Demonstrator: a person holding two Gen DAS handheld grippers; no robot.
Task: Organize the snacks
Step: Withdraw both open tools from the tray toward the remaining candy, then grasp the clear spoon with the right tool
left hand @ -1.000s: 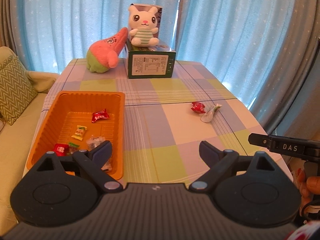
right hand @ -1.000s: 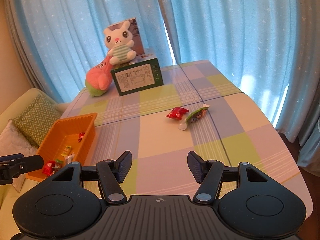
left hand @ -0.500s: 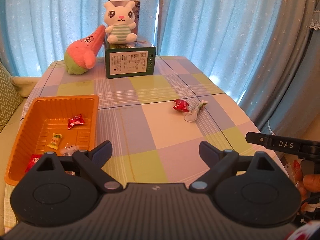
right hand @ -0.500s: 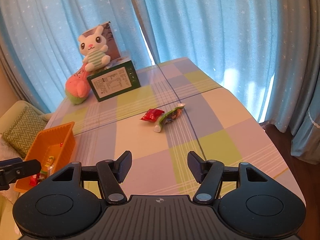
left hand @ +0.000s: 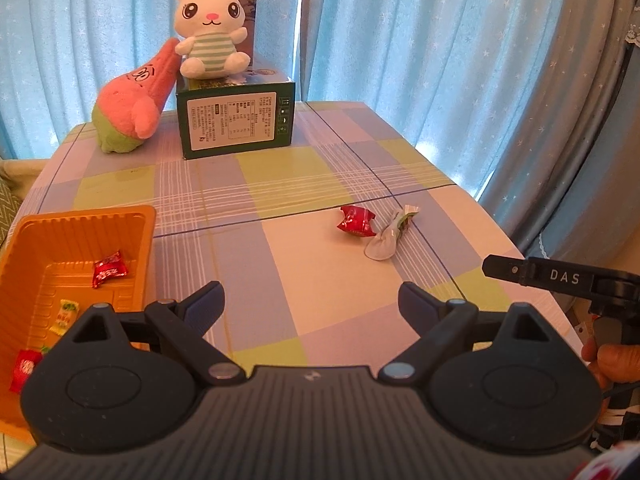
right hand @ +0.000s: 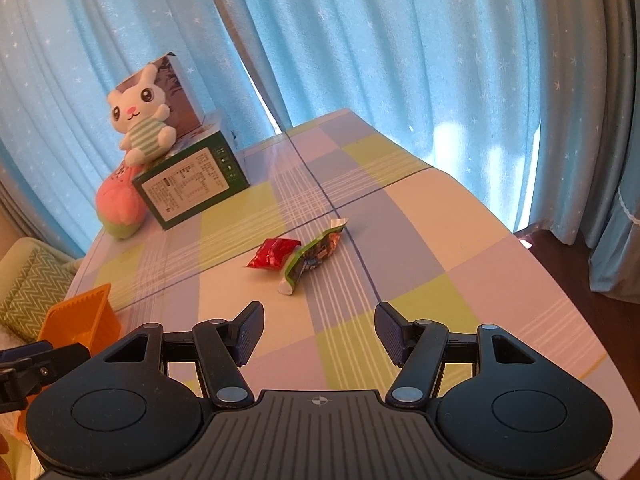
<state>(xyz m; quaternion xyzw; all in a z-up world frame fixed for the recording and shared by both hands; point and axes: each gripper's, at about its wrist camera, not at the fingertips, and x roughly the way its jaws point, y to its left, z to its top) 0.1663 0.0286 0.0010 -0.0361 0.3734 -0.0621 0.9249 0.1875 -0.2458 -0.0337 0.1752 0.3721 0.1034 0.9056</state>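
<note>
A red snack packet (left hand: 356, 221) (right hand: 273, 253) and a green and white snack packet (left hand: 391, 233) (right hand: 312, 258) lie side by side on the checked table (left hand: 328, 276). An orange tray (left hand: 136, 240) (right hand: 82, 320) at the left holds several wrapped snacks, among them a red one (left hand: 109, 269). My left gripper (left hand: 310, 304) is open and empty, above the table's near part, right of the tray. My right gripper (right hand: 319, 330) is open and empty, a short way in front of the two packets. Its finger also shows at the right of the left wrist view (left hand: 536, 276).
A green box (left hand: 236, 120) stands at the back of the table with a white rabbit plush (left hand: 210, 32) on it and a pink plush (left hand: 132, 104) leaning beside it. Blue curtains hang behind. The table edge drops off at the right (right hand: 560, 280). A sofa cushion (right hand: 28, 292) lies left.
Both grippers have moved to the right and forward. The tray has slid to the left edge of both views and the two packets now lie closer to the right gripper. Both stay open.
</note>
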